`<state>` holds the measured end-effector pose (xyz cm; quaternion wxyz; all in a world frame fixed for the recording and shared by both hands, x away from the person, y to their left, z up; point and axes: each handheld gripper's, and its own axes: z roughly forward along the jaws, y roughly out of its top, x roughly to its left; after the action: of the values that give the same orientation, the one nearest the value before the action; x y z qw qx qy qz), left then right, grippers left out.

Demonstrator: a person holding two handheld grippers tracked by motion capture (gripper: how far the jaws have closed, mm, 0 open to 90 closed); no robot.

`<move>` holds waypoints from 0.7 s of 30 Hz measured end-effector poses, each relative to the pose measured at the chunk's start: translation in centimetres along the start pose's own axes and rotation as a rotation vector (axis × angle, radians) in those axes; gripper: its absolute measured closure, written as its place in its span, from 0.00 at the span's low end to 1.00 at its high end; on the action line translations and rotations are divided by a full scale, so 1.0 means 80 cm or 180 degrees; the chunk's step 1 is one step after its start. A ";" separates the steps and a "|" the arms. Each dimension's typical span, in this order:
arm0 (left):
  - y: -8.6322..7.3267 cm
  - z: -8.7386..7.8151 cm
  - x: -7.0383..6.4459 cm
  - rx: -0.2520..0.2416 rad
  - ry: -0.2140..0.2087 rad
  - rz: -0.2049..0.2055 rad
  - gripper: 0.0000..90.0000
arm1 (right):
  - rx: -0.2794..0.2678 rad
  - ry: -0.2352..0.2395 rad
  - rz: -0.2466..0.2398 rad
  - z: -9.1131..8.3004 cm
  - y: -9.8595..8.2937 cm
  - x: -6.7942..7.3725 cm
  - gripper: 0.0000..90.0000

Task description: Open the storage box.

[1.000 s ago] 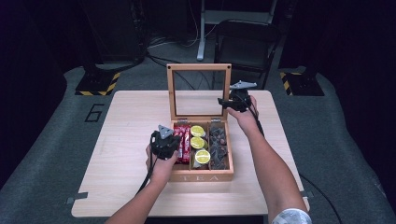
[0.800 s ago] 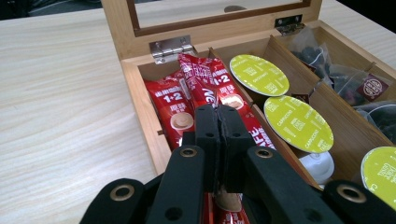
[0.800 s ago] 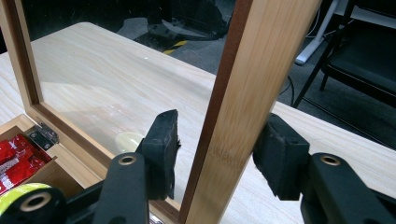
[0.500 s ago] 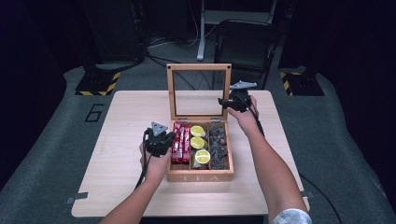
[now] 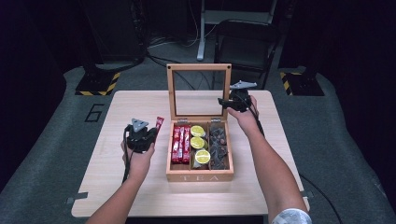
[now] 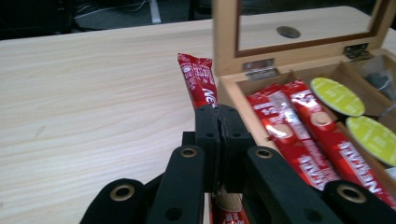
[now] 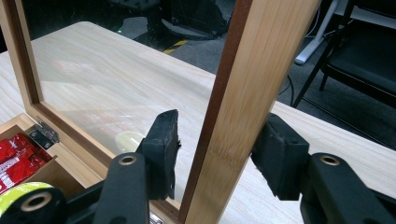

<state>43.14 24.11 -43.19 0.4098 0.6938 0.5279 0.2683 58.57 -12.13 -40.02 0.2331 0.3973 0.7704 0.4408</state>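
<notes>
A wooden tea box stands open mid-table, its glass lid upright. My left gripper hovers just left of the box, shut on a red sachet that sticks up past the jaws. In the left gripper view the sachet rises from my left gripper beside the box's left wall. My right gripper is at the lid's right edge. In the right gripper view its open jaws straddle the lid frame, one on each side, with a gap at the glass side.
Inside the box lie more red sachets, three yellow-green pods and dark tea bags. Bare tabletop spreads left of the box. A chair and cables stand beyond the table's far edge.
My left gripper has drawn back leftward from the box's left compartment, carrying the red sachet out over the table. The right gripper has stayed at the lid.
</notes>
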 end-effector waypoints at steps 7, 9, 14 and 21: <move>-0.017 -0.004 0.028 -0.0002 0.0118 -0.0099 0.98 | -0.0002 -0.0001 0.0012 0.001 0.000 0.000 0.57; -0.022 -0.005 0.036 0.0002 0.0165 -0.0116 0.98 | -0.0001 -0.0003 0.0010 0.001 0.000 0.000 0.57; -0.036 -0.008 0.056 0.0032 0.0235 -0.0113 0.98 | 0.0000 -0.0006 0.0006 0.001 0.000 0.000 0.57; -0.059 -0.009 0.076 0.0056 0.0349 -0.0181 0.98 | 0.0002 -0.0006 0.0001 0.000 0.000 0.001 0.57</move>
<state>41.95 30.58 -47.18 0.3816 0.6663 0.5715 0.2895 58.57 -12.09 -40.04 0.2337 0.3979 0.7702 0.4403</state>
